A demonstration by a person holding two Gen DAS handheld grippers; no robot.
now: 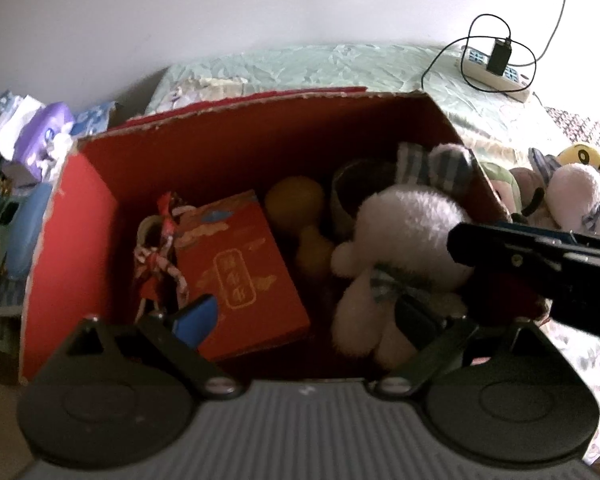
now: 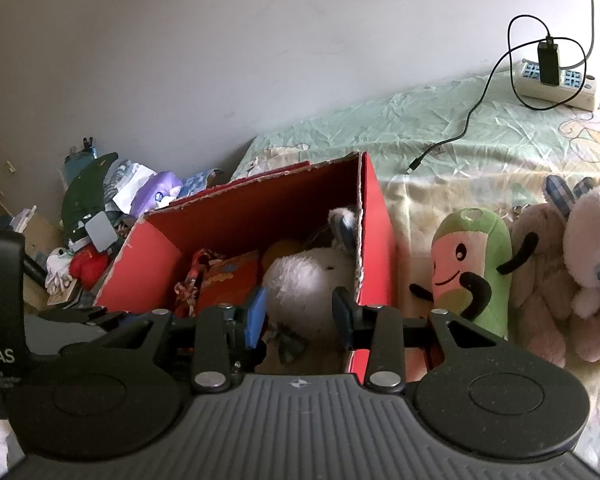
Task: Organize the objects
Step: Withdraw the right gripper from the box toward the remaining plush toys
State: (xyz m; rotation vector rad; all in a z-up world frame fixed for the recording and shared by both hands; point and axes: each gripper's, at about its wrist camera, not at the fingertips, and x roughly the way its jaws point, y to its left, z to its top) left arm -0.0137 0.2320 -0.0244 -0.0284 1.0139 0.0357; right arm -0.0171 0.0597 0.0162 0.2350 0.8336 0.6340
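Note:
An open red cardboard box [image 1: 220,152] stands on the bed. Inside it lie a white plush bunny [image 1: 400,236] with plaid ears, a red printed packet [image 1: 240,272], a small red-and-white figurine [image 1: 160,248], yellow round pieces [image 1: 296,200] and a dark tin [image 1: 352,192]. My left gripper [image 1: 306,316] hangs over the box, open wide, one finger above the packet and the other by the bunny's legs. My right gripper [image 2: 300,314] is open at the box's right wall [image 2: 374,232], with the bunny [image 2: 304,276] just beyond its fingers. Nothing is gripped.
Right of the box lean a green plush [image 2: 472,264], a pink plush bunny [image 2: 540,272] and a white plush [image 2: 596,256]. A power strip [image 2: 556,84] with a charger and cable lies at the back. Clutter [image 2: 100,216] piles up left of the box.

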